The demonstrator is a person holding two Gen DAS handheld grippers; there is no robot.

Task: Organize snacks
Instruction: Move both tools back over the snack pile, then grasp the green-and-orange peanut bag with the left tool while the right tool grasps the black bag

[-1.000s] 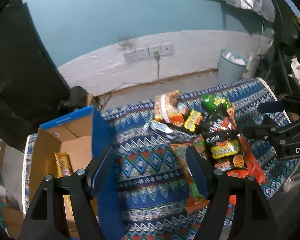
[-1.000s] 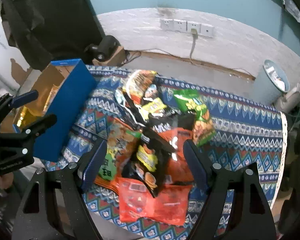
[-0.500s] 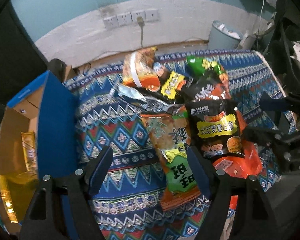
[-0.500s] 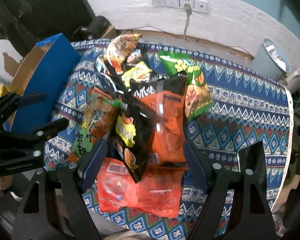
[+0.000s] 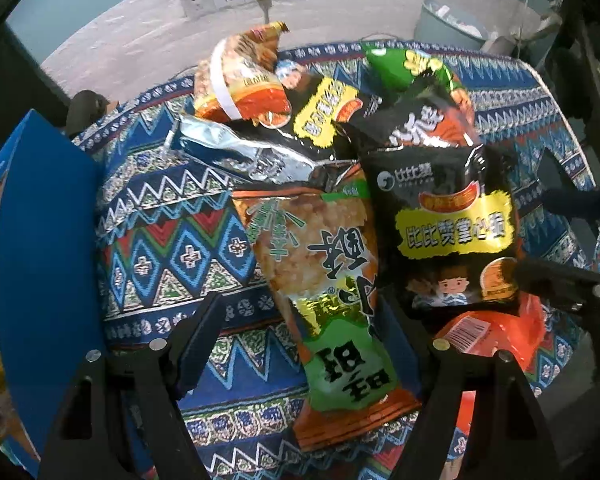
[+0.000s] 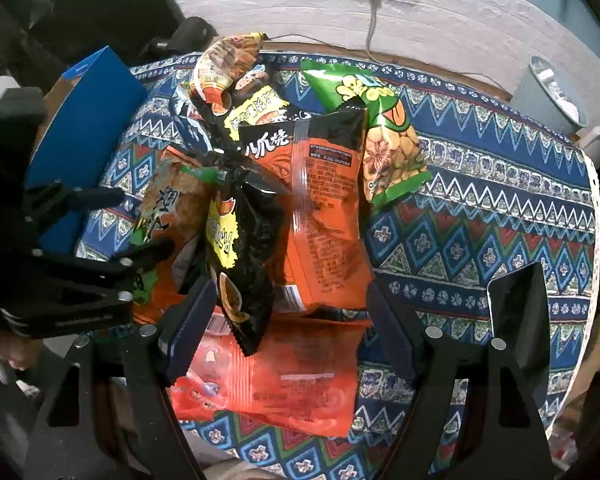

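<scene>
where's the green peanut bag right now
In the right wrist view, the green peanut bag lies at the pile's right edge on the patterned cloth, overlapping the orange packet.

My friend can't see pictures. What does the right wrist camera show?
The open right gripper hangs above a pile of snack bags, nearest a black bag and an orange bag. They lie on a patterned cloth, with a blue box at the left.

Open left hand-held gripper (image 5: 300, 332) over orange-green snack bag (image 5: 332, 300), patterned cloth (image 5: 172, 240), blue box (image 5: 40, 240)
</scene>
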